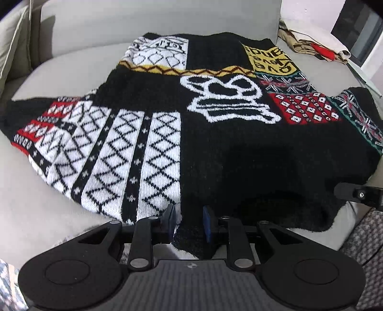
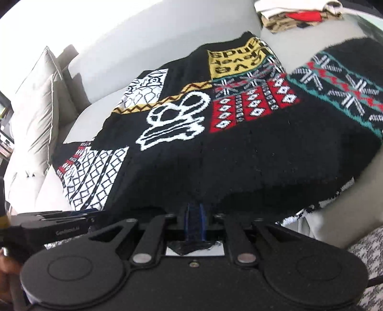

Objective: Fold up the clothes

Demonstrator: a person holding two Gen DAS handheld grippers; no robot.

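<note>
A black knitted sweater (image 1: 215, 148) with white, red and yellow patterns lies spread on a light sofa seat (image 1: 36, 210); it also shows in the right wrist view (image 2: 215, 162). My left gripper (image 1: 189, 222) is at the sweater's near edge, its blue pads a little apart with the edge of the knit between them. My right gripper (image 2: 195, 220) is shut on the black near edge of the sweater and lifts it slightly. The right gripper's tip (image 1: 356, 195) shows at the right of the left wrist view. The left gripper (image 2: 59, 220) shows at the left of the right wrist view.
A folded pile of clothes (image 1: 311, 40) with a red patch lies at the back right of the sofa. A grey cushion (image 2: 36, 114) leans at the left. The sofa backrest (image 1: 143, 21) rises behind. A patterned rug (image 2: 363, 258) is below right.
</note>
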